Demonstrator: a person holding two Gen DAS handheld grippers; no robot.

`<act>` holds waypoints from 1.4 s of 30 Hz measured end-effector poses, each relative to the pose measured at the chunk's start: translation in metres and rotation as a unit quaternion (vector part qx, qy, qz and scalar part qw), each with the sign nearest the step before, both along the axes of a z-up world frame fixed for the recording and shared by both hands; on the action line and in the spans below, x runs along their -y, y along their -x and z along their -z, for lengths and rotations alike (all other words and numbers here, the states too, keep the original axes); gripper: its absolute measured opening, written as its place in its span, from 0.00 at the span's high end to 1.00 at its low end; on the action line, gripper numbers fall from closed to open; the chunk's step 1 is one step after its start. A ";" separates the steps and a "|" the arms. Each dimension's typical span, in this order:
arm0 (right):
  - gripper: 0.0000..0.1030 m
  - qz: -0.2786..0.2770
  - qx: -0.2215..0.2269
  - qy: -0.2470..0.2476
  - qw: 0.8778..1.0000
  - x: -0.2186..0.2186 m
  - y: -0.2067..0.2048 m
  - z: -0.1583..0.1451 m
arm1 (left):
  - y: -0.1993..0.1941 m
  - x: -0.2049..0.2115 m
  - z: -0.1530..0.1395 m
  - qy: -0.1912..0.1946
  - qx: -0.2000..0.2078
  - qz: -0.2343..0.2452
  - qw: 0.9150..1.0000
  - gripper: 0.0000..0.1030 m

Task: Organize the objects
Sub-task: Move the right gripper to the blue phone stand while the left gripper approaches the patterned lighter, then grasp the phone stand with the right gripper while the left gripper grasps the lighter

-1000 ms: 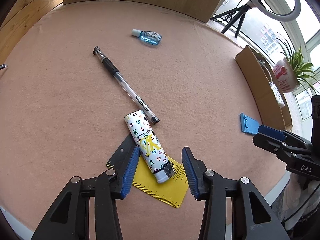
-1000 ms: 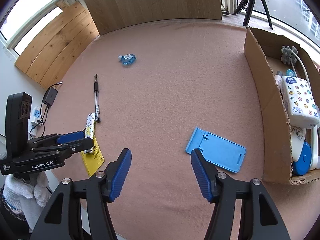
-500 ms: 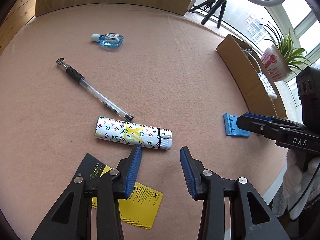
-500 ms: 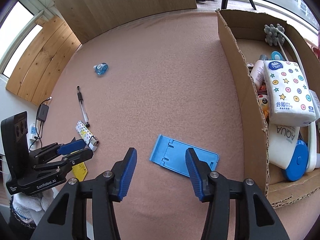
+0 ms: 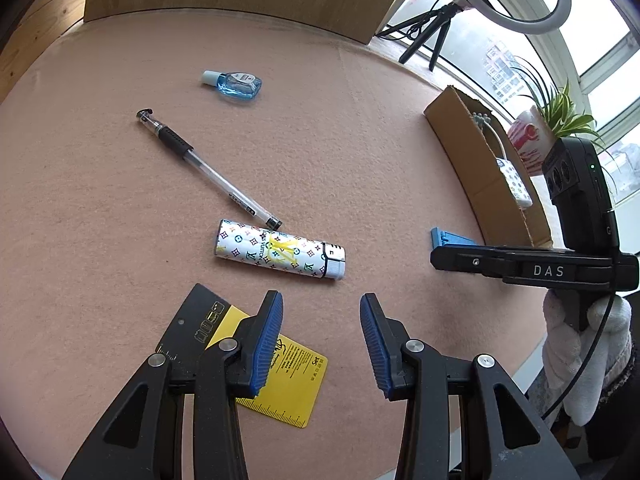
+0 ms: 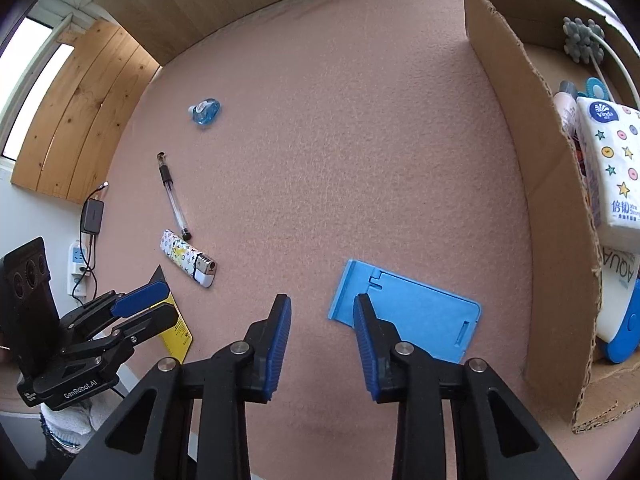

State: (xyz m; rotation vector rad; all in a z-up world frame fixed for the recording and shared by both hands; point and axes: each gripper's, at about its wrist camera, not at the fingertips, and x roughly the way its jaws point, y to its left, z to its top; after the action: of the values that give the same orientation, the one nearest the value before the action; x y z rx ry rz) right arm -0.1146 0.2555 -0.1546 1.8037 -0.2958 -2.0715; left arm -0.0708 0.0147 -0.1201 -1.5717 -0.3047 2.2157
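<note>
Flat on the pink surface point(image 6: 360, 140) lies the blue phone stand point(image 6: 416, 316), its near-left corner behind the right gripper point(image 6: 322, 344), whose jaws have just been closing yet grip nothing. At ten o'clock rest the patterned lighter point(image 6: 186, 258) and pen point(image 6: 174, 196); the left gripper point(image 5: 320, 340) hovers apart and empty over the yellow ruler card point(image 5: 296, 380).

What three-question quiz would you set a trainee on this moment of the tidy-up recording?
1. True or false: the pen lies inside the cardboard box.
2. Which item lies nearest the right tool? A) blue bottle B) blue phone stand C) lighter
3. Fill in: the left tool partly covers a ____ ruler card.

Key: 1 false, it lies on the pink mat; 2 B; 3 yellow.
</note>
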 end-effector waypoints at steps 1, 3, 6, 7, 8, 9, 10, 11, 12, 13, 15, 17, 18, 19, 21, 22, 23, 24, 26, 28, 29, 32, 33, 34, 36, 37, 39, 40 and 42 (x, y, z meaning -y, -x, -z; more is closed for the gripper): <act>0.75 -0.002 0.005 0.004 1.000 0.004 0.000 0.002 | 0.000 0.002 0.000 -0.002 0.000 0.000 1.000 0.58; 0.75 0.003 0.011 0.015 1.000 0.007 0.002 0.005 | 0.000 0.004 -0.001 -0.002 -0.002 -0.001 1.000 0.58; 0.75 0.002 0.006 0.021 1.000 0.016 0.007 0.004 | 0.000 0.008 -0.001 -0.005 -0.002 -0.002 1.000 0.58; 0.75 0.003 0.005 0.023 1.000 0.019 0.009 0.005 | 0.000 0.009 -0.001 -0.005 -0.004 -0.002 1.000 0.58; 0.75 0.004 0.005 0.026 1.000 0.022 0.012 0.005 | 0.000 0.010 -0.002 -0.004 -0.004 -0.003 1.000 0.58; 0.75 0.005 0.005 0.030 1.000 0.026 0.014 0.006 | 0.001 0.011 -0.002 -0.004 -0.005 -0.005 1.000 0.58; 0.75 0.005 0.006 0.033 0.999 0.028 0.017 0.006 | 0.002 0.014 -0.002 -0.004 -0.006 -0.006 1.000 0.58; 0.75 0.005 0.006 0.036 0.999 0.032 0.019 0.007 | 0.003 0.015 -0.003 -0.002 -0.007 -0.008 1.000 0.58; 0.75 0.004 0.005 0.039 0.999 0.034 0.022 0.007 | 0.004 0.017 -0.003 0.000 -0.008 -0.010 1.000 0.58; 0.75 0.003 0.005 0.042 0.999 0.037 0.024 0.007 | 0.006 0.020 -0.003 0.002 -0.009 -0.012 1.000 0.58; 0.75 0.005 0.003 0.053 0.999 0.042 0.031 0.008 | 0.011 0.024 -0.004 0.003 -0.010 -0.018 1.000 0.58; 0.75 0.013 0.008 0.067 0.998 0.044 0.037 0.009 | 0.017 0.029 -0.004 0.010 -0.012 -0.025 1.000 0.58; 0.75 0.017 0.014 0.073 0.997 0.043 0.039 0.009 | 0.020 0.031 -0.004 0.012 -0.014 -0.025 1.000 0.58; 0.75 0.018 0.018 0.081 0.996 0.042 0.039 0.007 | 0.022 0.030 -0.005 0.015 -0.016 -0.024 0.999 0.57; 0.75 0.022 0.002 0.091 0.996 0.034 0.037 -0.003 | 0.025 0.030 -0.003 0.018 -0.014 -0.020 1.000 0.57; 0.73 0.028 -0.012 0.085 0.996 0.027 0.035 -0.008 | 0.028 0.029 -0.001 0.020 -0.011 -0.019 1.000 0.57; 0.71 0.034 -0.023 0.075 0.996 0.020 0.035 -0.011 | 0.028 0.029 0.001 0.022 -0.007 -0.019 1.000 0.57; 0.70 0.039 -0.028 0.065 0.997 0.014 0.036 -0.012 | 0.028 0.029 0.002 0.022 -0.003 -0.020 1.000 0.57; 0.70 0.053 -0.026 0.057 0.997 0.002 0.038 -0.009 | 0.026 0.029 0.004 0.014 0.003 -0.019 1.000 0.57; 0.67 0.061 -0.022 0.059 0.996 -0.006 0.040 -0.005 | 0.022 0.026 0.006 0.006 0.010 -0.015 1.000 0.57; 0.66 0.060 -0.022 0.059 0.996 -0.007 0.041 -0.004 | 0.021 0.024 0.007 0.004 0.013 -0.012 1.000 0.57; 0.66 0.053 -0.015 0.055 0.997 -0.004 0.042 0.003 | 0.020 0.015 0.012 0.005 0.022 -0.004 1.000 0.56; 0.65 0.050 -0.014 0.051 0.997 -0.002 0.042 0.005 | 0.022 0.014 0.014 0.003 0.026 -0.006 1.000 0.56; 0.65 0.047 -0.012 0.048 0.998 0.000 0.040 0.007 | 0.024 0.014 0.015 -0.002 0.029 -0.011 1.000 0.56; 0.65 0.037 -0.012 0.047 0.998 0.003 0.037 0.006 | 0.029 0.014 0.016 -0.014 0.034 -0.017 0.999 0.56; 0.65 0.032 -0.008 0.049 0.998 0.005 0.035 0.006 | 0.032 0.014 0.016 -0.014 0.034 -0.018 0.999 0.56; 0.65 0.023 -0.004 0.050 0.998 0.006 0.028 0.006 | 0.039 0.010 0.017 -0.009 0.032 -0.015 0.999 0.56; 0.65 0.020 -0.006 0.048 0.999 0.007 0.025 0.006 | 0.042 0.007 0.017 -0.006 0.032 -0.013 0.999 0.56; 0.65 0.017 -0.010 0.044 0.999 0.009 0.018 0.005 | 0.048 0.001 0.018 0.000 0.031 -0.006 1.000 0.56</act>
State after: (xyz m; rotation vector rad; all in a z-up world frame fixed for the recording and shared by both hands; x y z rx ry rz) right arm -0.1330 0.2468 -0.1595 1.7378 -0.4077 -2.0653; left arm -0.1191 0.0141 -0.1379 -1.6448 -0.3331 2.1785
